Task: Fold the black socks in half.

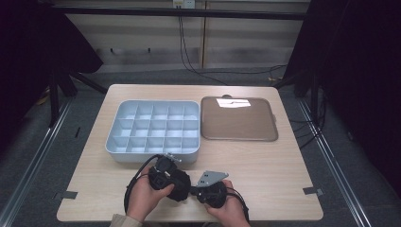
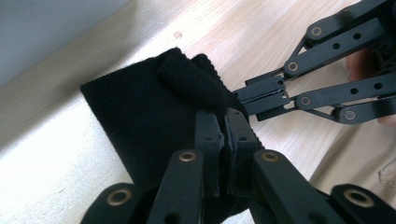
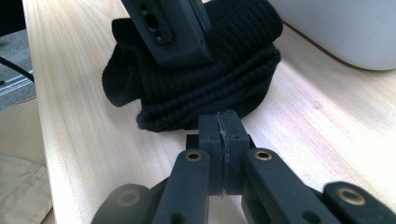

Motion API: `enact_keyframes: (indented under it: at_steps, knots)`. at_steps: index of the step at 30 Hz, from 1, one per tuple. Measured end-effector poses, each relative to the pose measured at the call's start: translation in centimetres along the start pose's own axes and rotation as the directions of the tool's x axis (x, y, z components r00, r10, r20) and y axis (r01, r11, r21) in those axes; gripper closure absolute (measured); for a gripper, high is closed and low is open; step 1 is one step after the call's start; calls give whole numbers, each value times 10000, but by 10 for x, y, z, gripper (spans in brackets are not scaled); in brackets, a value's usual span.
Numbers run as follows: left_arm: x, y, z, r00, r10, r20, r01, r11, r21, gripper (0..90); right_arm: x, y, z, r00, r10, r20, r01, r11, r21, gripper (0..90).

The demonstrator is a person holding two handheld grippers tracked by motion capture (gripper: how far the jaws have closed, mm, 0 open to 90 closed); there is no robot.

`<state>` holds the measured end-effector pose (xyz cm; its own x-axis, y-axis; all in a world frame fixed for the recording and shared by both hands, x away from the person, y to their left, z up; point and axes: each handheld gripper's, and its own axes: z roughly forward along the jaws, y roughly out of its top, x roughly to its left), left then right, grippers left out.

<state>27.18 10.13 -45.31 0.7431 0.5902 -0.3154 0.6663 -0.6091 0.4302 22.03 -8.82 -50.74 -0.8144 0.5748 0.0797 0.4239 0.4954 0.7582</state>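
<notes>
Counter (image 1: 265, 161), light wood. Grey divided tray (image 1: 153, 127) at 12 o'clock of black knit cloth (image 1: 179, 185), near the 6 o'clock edge. Left gripper (image 2: 224, 140): jaws clamped on cloth. Right gripper (image 3: 219, 135): jaws pinching the cloth's edge.

Pretty tight where I'm working: the black knit cloth (image 1: 179, 185) sits between my left gripper (image 1: 166, 166) and right gripper (image 1: 195, 191), and the grey compartment tray (image 1: 118, 137) walls off the space just beyond. Right of the grippers there's open wooden table (image 1: 274, 175) all the way to the edge. The brown flat tray (image 1: 239, 120) takes the far right, but it's low enough to pass over
</notes>
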Motion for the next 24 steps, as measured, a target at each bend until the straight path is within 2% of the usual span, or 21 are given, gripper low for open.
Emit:
enact_keyframes:
  at_steps: [12, 13, 21, 24]
  knots:
    - [-1, -1, 5, 9999, -15, -120, 15, 10000, -47, 845, -5, -1, -3, 9999, 98, 135, -98, 9999, 56, 897]
    - [0, -1, 5, 9999, 98, -140, -98, 10000, -12, 843, -6, -1, -4, 9998, 85, 156, -86, 9999, 66, 897]
    - [0, -2, 7, 9998, 10, -182, -12, 9999, -118, 832, -10, -1, -9, 9990, 305, 337, -300, 9995, -134, 895]
    - [-1, -1, 7, 9995, 158, -289, -159, 9999, -36, 830, -12, -1, -11, 9986, 349, 398, -344, 9993, -142, 892]
